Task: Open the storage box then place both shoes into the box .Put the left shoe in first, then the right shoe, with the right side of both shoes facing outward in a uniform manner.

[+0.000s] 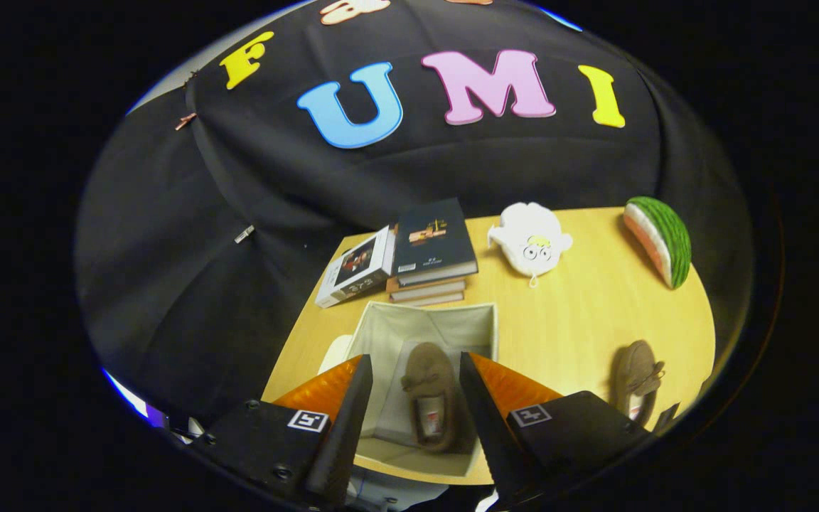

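The surface (580,320) stretches out beyond the fingers, pale wood, carrying everything. The box (484,334) sits open on it, just ahead of the fingers, light lining showing. Past the box, a stack of books (432,242), with another book (356,269) leaning at its left. Well off to the right beyond the fingers, a watermelon slice toy (662,238) lies near the surface's far corner. Between it and the books, a white plush (532,240) rests flat. One brown shoe (429,398) lies inside the box, seen in the gap between the fingers, opening towards the camera. The second shoe (635,377) waits on the surface just right of the right finger, apart from the box. The gripper (413,373) hangs above the box, fingers spread wide, gripping nothing.
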### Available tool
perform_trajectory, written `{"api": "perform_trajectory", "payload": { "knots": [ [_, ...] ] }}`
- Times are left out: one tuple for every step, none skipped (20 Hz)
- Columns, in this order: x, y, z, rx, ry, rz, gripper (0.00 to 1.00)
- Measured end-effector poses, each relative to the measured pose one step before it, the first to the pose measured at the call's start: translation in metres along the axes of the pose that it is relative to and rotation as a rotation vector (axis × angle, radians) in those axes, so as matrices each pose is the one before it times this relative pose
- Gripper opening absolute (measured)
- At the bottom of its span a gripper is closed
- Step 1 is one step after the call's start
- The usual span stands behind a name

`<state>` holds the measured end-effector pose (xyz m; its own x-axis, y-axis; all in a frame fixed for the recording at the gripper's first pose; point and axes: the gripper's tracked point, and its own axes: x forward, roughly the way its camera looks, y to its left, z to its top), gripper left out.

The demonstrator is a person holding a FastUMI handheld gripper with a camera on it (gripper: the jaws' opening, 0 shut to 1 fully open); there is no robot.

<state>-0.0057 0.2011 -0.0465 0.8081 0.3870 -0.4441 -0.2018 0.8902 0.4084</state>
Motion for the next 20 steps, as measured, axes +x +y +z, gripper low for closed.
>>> {"api": "perform_trajectory", "payload": {
  "knots": [
    [-0.0102, -0.01824, 0.00318, -0.02644, -0.01584, -0.02076, 0.79],
    [-0.00921, -0.01928, 0.00215, -0.02281, -0.00908, -0.0243, 0.79],
    [-0.00825, -0.01921, 0.00135, -0.01411, -0.00871, -0.02102, 0.81],
    [-0.00573, -0.01975, -0.00013, -0.0057, -0.00624, -0.0204, 0.82],
    [-0.00562, -0.02022, -0.00359, 0.00316, 0.00239, -0.01789, 0.82],
    [-0.00308, -0.01889, -0.00399, 0.0095, 0.00283, -0.01505, 0.82],
    [-0.00286, -0.0203, -0.00543, 0.00801, 0.00609, -0.01979, 0.82],
    [-0.00262, -0.01895, -0.00707, 0.00207, 0.0123, -0.01925, 0.82],
    [-0.00147, -0.01936, -0.00948, -0.0048, 0.01541, -0.02354, 0.82],
    [-0.00201, -0.01708, -0.00965, -0.00348, 0.02123, -0.0208, 0.82],
    [-0.00134, -0.01425, -0.01031, -0.00381, 0.02011, -0.01361, 0.82],
    [-0.00089, -0.01239, -0.00998, -0.00286, 0.01727, -0.00708, 0.82],
    [0.00107, -0.01245, -0.00877, -0.00012, 0.01346, -0.00469, 0.83],
    [0.00282, -0.01101, -0.00935, 0.00407, 0.00937, 0.00254, 0.82],
    [0.00402, -0.00837, -0.008, 0.00462, 0.00713, 0.00922, 0.82],
    [0.00509, -0.00645, -0.00906, 0.00329, 0.01091, 0.01532, 0.82],
    [0.00441, -0.00577, -0.00812, 0.00361, 0.00783, 0.01044, 0.82],
    [0.00578, -0.00703, -0.0104, 0.00142, 0.01812, 0.00805, 0.82],
    [0.00693, -0.00816, -0.01379, -0.00047, 0.0255, -0.00034, 0.82],
    [0.00789, -0.00727, -0.01366, -0.00319, 0.02968, -0.00289, 0.82]
  ]
}}
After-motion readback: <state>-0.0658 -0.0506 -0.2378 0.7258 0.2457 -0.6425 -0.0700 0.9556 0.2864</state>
